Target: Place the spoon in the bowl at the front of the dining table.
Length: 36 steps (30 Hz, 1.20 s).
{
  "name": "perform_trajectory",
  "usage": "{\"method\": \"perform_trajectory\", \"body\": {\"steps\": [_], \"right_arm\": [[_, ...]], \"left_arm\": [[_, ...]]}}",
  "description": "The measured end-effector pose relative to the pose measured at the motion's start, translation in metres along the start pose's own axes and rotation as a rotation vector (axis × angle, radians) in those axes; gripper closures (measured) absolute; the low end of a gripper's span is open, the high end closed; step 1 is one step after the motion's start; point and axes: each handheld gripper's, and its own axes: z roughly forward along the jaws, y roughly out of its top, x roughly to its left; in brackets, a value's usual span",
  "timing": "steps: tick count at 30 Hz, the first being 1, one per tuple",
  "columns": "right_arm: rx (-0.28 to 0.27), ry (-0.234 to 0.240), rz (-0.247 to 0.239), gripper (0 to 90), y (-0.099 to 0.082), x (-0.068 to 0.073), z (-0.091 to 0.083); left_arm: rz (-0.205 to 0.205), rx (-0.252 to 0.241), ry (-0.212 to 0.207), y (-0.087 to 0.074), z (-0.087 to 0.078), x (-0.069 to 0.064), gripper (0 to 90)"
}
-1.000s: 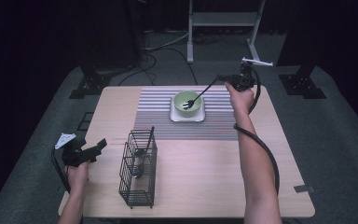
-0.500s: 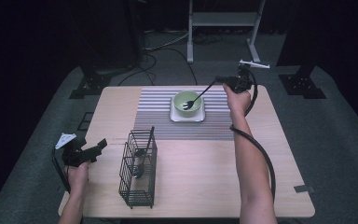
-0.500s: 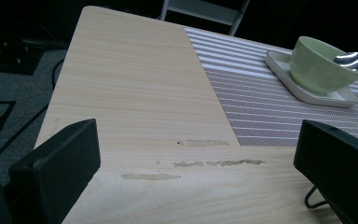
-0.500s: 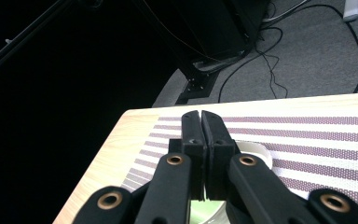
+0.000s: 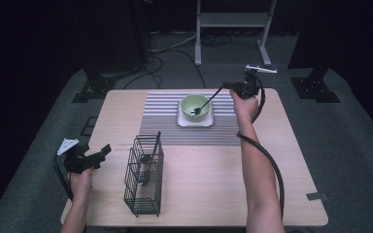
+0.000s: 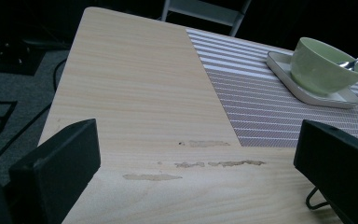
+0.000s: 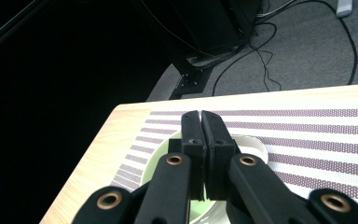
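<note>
Spoon [image 5: 208,101], a slim metal one with a dark handle, slants down into the pale green ceramic bowl [image 5: 195,106], its scoop resting inside while the handle rises to the right gripper [image 5: 229,87]. At far left, the left gripper [image 5: 104,149] lies low over the worktop's [image 5: 126,111] near left edge, held in the left hand [image 5: 80,182] with the forearm coming in from the bottom; its black jaws stand spread wide with nothing between them, bare pale wood showing between them in the left gripper view. Just to their right stands a black wire cutlery basket [image 5: 144,182], upright, with dark-handled utensils [image 5: 148,158] inside. Farther back, at the middle, the bowl sits on a white square plate [image 5: 182,119], itself on a grey-and-white striped placemat [image 5: 160,116]. At right, the right gripper's jaws are pressed together, pinching the spoon's handle end in the high view. The right hand [image 5: 245,104] holds the gripper beyond the bowl's right side, arm stretched long across the worktop, black cable [image 5: 267,160] looping beside the forearm.
</note>
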Motion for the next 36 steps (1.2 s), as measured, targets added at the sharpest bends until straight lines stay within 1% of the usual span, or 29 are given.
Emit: {"method": "perform_trajectory", "body": {"steps": [8, 19, 23, 36], "right_arm": [[0.004, -0.004, 0.014, 88.4, -0.005, -0.007, 0.002], [0.012, -0.026, 0.009, 87.6, -0.01, -0.016, 0.001], [0.019, -0.027, 0.019, 87.8, -0.013, -0.019, 0.002], [0.029, -0.033, 0.02, 87.8, -0.017, -0.024, 0.005]], "left_arm": [[0.002, -0.001, 0.001, 0.0, 0.0, 0.0, 0.0], [0.002, -0.002, 0.002, 0.0, 0.0, -0.001, 0.0], [0.002, -0.002, 0.002, 0.0, 0.0, -0.001, 0.0], [0.001, -0.001, 0.002, 0.0, 0.0, -0.001, 0.0]]}}
